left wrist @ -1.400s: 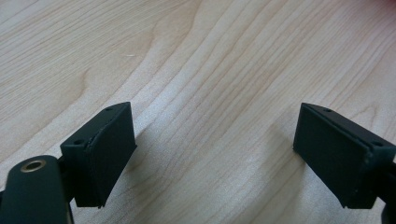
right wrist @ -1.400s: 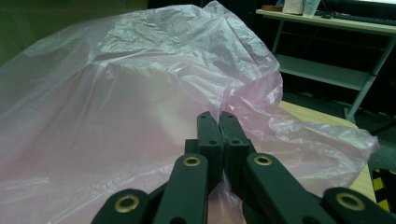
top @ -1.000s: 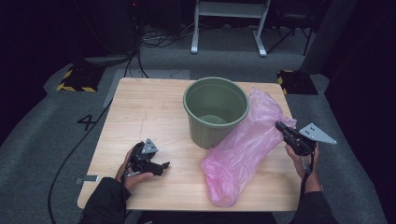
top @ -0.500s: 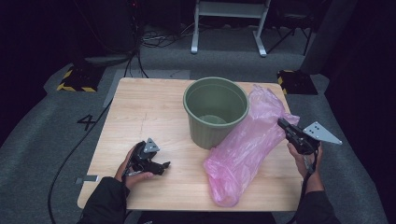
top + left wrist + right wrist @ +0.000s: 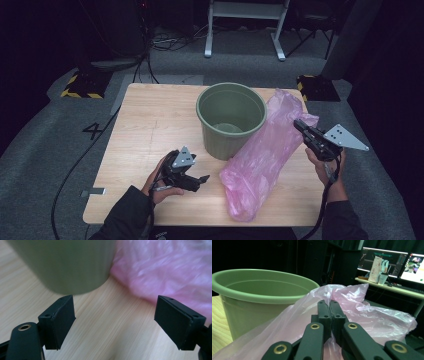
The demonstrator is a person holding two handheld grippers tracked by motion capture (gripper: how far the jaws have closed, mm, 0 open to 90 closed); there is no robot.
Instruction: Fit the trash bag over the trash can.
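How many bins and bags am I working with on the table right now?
2: one green bin standing mid-table, and one pink plastic bag lying against its right side, its far end pinched in the right tongs.

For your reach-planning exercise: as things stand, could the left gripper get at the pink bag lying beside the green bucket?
Probably yes. The left gripper is open, with bare table between it and the pink bag. The green bucket stands off to one side, not across the path.

Thin glossy pink plastic bag [image 5: 265, 160], matt green plastic bucket [image 5: 230, 120], wood-grain table [image 5: 150, 120].
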